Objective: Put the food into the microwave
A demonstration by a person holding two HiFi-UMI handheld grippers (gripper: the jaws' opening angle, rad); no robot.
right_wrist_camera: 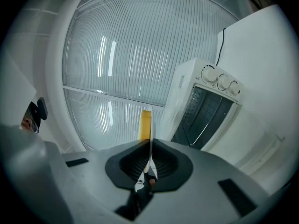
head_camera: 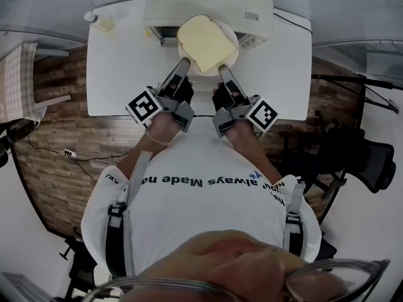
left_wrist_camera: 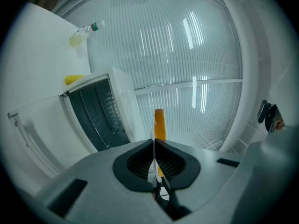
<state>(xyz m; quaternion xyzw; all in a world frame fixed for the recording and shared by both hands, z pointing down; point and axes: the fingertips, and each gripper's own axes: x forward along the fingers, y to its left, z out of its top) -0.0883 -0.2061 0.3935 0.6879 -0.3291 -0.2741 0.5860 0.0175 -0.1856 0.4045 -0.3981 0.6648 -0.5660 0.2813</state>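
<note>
Jaws on opposite rims of plate (head_camera: 230, 31)

- The left gripper (head_camera: 184, 62) pointed forward and slightly inward, with its jaws pressed together on the near-left rim of the plate (head_camera: 233, 40)
- The right gripper (head_camera: 223, 70) mirrored this pose, with its jaws clamped on the near-right rim of the same plate
- The left hand (head_camera: 182, 92) and the right hand (head_camera: 226, 99), both in dark gloves, were wrapped around the gripper bodies
- Both forearms reached forward from the torso and converged, which brought the wrists close together
</note>
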